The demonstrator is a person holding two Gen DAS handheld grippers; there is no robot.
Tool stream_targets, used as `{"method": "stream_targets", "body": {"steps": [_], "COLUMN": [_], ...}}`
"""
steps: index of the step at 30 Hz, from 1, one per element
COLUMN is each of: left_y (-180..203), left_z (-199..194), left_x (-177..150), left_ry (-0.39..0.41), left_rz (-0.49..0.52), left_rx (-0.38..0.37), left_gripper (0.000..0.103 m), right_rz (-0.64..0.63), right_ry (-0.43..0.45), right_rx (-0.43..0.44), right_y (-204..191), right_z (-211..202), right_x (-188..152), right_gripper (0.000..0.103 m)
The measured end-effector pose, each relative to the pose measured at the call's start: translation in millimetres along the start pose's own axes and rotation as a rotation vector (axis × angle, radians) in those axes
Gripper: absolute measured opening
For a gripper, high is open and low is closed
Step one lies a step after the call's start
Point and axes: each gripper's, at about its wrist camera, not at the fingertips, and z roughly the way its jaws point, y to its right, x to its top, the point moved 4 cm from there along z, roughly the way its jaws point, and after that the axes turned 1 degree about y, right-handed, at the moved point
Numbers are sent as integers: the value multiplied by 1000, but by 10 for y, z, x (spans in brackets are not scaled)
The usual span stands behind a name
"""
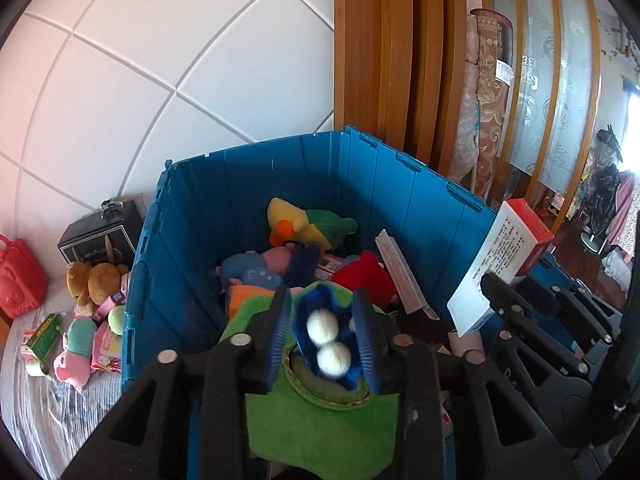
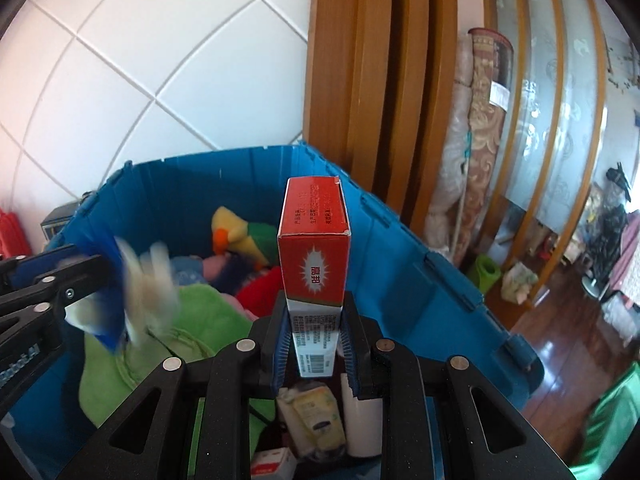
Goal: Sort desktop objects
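Note:
A deep blue crate point(image 1: 248, 184) holds soft toys: a yellow and green duck plush point(image 1: 304, 224), a red plush point(image 1: 364, 276) and a green cloth point(image 1: 320, 420). My left gripper point(image 1: 322, 294) hangs over the crate. A blue toy with two white balls point(image 1: 324, 336) sits blurred between its jaws, and the pads do not press on it. In the right wrist view my right gripper point(image 2: 315, 300) is shut on the lower end of a red and white box point(image 2: 314, 240), upright over the crate's near right part point(image 2: 400, 256). The left gripper point(image 2: 100, 268) and the blurred toy point(image 2: 140, 292) show at the left.
Left of the crate, on a striped cloth, lie a brown bear point(image 1: 96, 280), a red case point(image 1: 18, 276), a black box point(image 1: 100, 232), a pink plush point(image 1: 74, 356) and a green carton point(image 1: 44, 336). Behind stand a wooden frame point(image 1: 360, 40) and rolled carpets point(image 1: 484, 100).

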Motion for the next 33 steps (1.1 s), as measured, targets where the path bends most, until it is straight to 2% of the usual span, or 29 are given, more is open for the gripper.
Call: {"method": "stream_targets", "body": {"steps": [2,4,5,6,7,8,9,13,15,17,22,26,31,33], "left_y": [3,4,-2,-3,-15,-34,-47,-125,-163,-216,-363,-463,-589,-636], "left_z": [-23,-65,-89,-106,-127,-137,-154,-240,-300,-373,-637,-825,-993,-1036], "left_x": [3,5,4,3,0,4,3,-29,-51,-81,-152,-214,-301,-338], "left_ry": [9,30,40,46,50,53,56,68,80,93,166,207,230,225], "left_rz": [4,10,11,10,8,4,1,-10,-12,-18,-47,-46,-34,-33], "left_rx": [2,12,14,16,19,21,21,23,26,30,-4,1,52,57], "left_gripper": [55,61,64,65,66,66,66,66,66,66,67,87,99,99], "right_rz": [0,-5,-5,-4,-2,-1,-5,-13,-13,-10,-14,-14,-23,-26], "right_ry": [-13,-24,-24,-22,-17,-11,0,17,18,21,26,42,64,67], "right_rx": [1,2,1,-3,-5,-5,-6,-23,-29,-38,-34,-15,14,20], "right_y": [20,14,23,26,28,25,18,-12,-18,-18,-88,-171,-309,-362], "right_z": [39,55,66,59,47,31,1,-93,-126,-176,-342,-524,-743,-800], "right_x": [-14,-32,-33,-30,-25,-13,-5,26,26,8,-56,-93,-134,-148], "right_gripper": [23,24,29,44,54,72,79,85,97,103,103,103,103,103]}}
